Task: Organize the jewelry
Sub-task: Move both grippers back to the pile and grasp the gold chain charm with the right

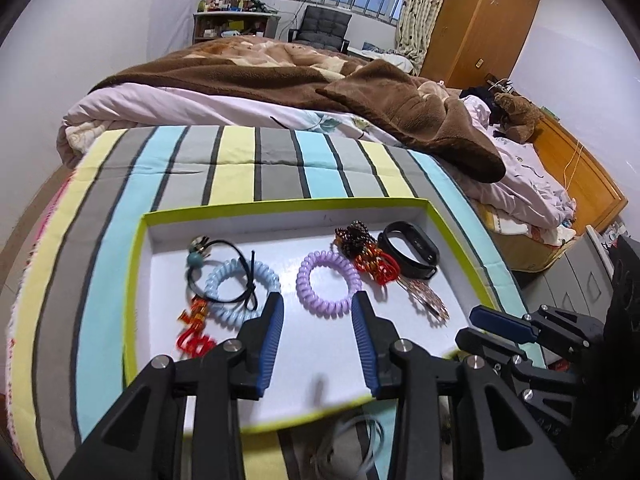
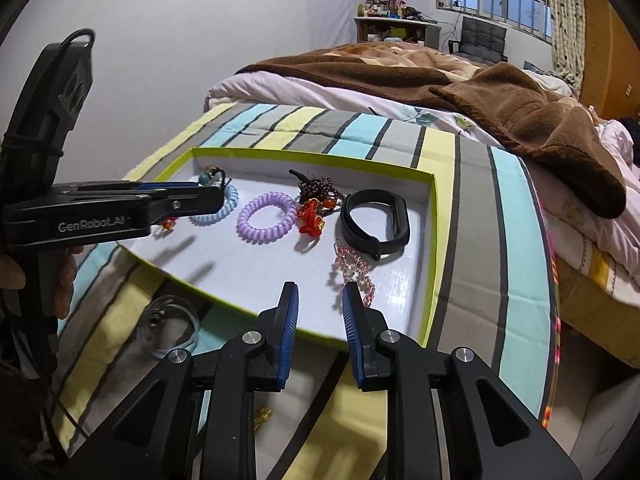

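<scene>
Both the left gripper (image 1: pixel 318 300) and the right gripper (image 2: pixel 320 290) hung open and empty (nothing held). Probably silver bangles (image 2: pixel 170 330) lay outside the tray (image 2: pixel 434 260); next move: grasp them.

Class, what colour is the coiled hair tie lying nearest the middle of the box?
Purple, or lilac: the coiled hair tie shows best in the left wrist view, lying in the box.

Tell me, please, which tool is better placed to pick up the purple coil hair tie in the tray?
Left, probably. The left tool is open and empty above the tray, with the purple coil just beyond its fingertips. The right tool, also open, sits at the tray's near edge by the pink beads, farther from the coil.
</scene>
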